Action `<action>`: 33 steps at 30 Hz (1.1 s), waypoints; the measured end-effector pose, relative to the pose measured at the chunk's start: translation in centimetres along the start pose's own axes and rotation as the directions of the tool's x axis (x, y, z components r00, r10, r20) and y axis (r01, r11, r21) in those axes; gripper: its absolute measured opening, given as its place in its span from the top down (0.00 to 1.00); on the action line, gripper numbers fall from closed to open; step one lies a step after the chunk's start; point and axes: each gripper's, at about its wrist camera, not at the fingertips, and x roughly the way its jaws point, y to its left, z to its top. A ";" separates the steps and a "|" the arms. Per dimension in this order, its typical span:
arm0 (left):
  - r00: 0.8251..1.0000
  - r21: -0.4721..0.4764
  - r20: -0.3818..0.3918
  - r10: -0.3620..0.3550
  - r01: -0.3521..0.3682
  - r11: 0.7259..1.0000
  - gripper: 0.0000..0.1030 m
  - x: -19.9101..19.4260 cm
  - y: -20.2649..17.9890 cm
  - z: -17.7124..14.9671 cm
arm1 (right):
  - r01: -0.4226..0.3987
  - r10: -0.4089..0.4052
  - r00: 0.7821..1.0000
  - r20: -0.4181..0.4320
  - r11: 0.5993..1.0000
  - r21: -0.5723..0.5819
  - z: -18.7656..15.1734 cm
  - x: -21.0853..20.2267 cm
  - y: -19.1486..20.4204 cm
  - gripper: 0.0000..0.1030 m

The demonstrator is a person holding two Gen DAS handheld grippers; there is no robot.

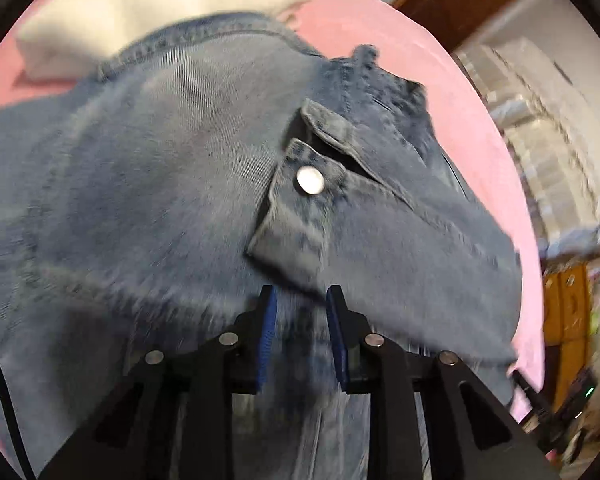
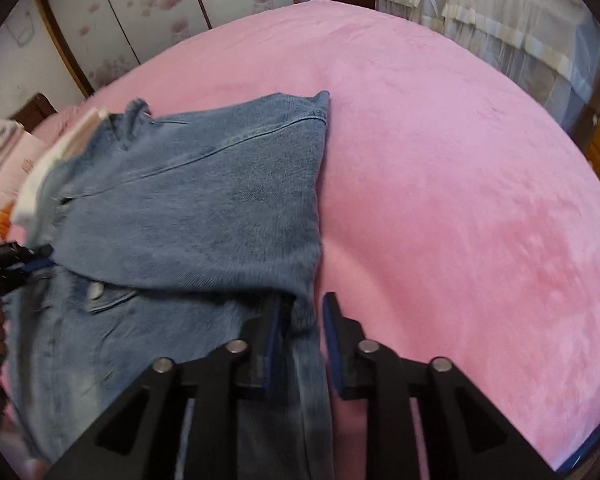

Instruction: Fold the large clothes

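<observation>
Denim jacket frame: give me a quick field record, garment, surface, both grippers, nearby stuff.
garment: denim jacket, blue, partly folded, a sleeve laid across the body
detail: buttoned cuff with metal button facing up
surface: pink blanket on a bed
left gripper: over the jacket near the cuff, jaws narrow with denim in the gap, grip unclear
right gripper: at the jacket's right edge, jaws narrow, fabric edge in the gap, grip unclear
nearby: folded white garment beyond the jacket

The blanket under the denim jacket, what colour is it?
Plain pink blanket, clearest in the right wrist view.
</observation>
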 end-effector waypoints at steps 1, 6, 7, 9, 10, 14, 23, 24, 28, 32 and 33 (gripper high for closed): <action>1.000 0.034 0.004 0.021 -0.021 0.999 0.78 -1.0 -0.5 -0.8 | -0.015 0.015 1.000 0.000 1.000 0.005 -0.5 -0.8 -0.2 0.71; 0.997 0.130 0.030 0.073 -0.076 0.989 0.69 -5.7 -1.6 -5.7 | -0.060 0.059 0.997 -0.041 0.998 -0.009 -3.7 -4.4 -1.2 0.67; 0.996 0.143 0.034 0.083 -0.087 0.986 0.68 -6.4 -1.5 -6.6 | -0.063 0.062 0.997 -0.053 0.998 -0.012 -4.5 -4.9 -1.6 0.67; 0.991 0.166 0.044 0.123 -0.129 0.978 0.64 -8.2 -0.7 -8.8 | -0.073 0.071 0.994 -0.080 0.997 -0.026 -6.1 -5.6 -1.8 0.67; 0.988 0.174 0.046 0.147 -0.153 0.973 0.64 -9.1 0.0 -10.0 | -0.074 0.071 0.993 -0.091 0.997 -0.033 -6.9 -5.8 -2.0 0.67; 0.980 0.160 0.018 0.198 -0.198 0.967 0.64 -11.2 2.5 -13.5 | -0.094 0.084 0.984 -0.158 0.994 -0.060 -9.7 -6.0 -2.1 0.67; 0.983 0.059 -0.022 0.183 -0.182 0.982 0.64 -12.9 5.2 -17.6 | -0.141 0.129 0.963 -0.239 0.989 -0.034 -13.0 -4.7 -2.4 0.96; 0.983 0.060 -0.019 0.183 -0.181 0.982 0.64 -13.1 5.3 -17.8 | -0.133 0.121 0.965 -0.232 0.990 -0.035 -13.1 -5.1 -2.3 0.96; 0.982 0.072 -0.024 0.189 -0.186 0.980 0.64 -13.4 5.4 -18.7 | -0.072 0.053 0.967 -0.250 0.995 -0.069 -13.6 -6.3 -1.7 0.97; 0.974 0.069 -0.061 0.216 -0.212 0.975 0.64 -12.9 6.0 -19.0 | -0.009 -0.010 0.960 -0.279 0.998 -0.065 -14.6 -5.1 -1.9 0.97; 0.974 0.069 -0.060 0.218 -0.213 0.974 0.64 -13.0 6.1 -19.1 | -0.003 -0.013 0.962 -0.272 0.998 -0.060 -14.7 -5.1 -1.8 0.97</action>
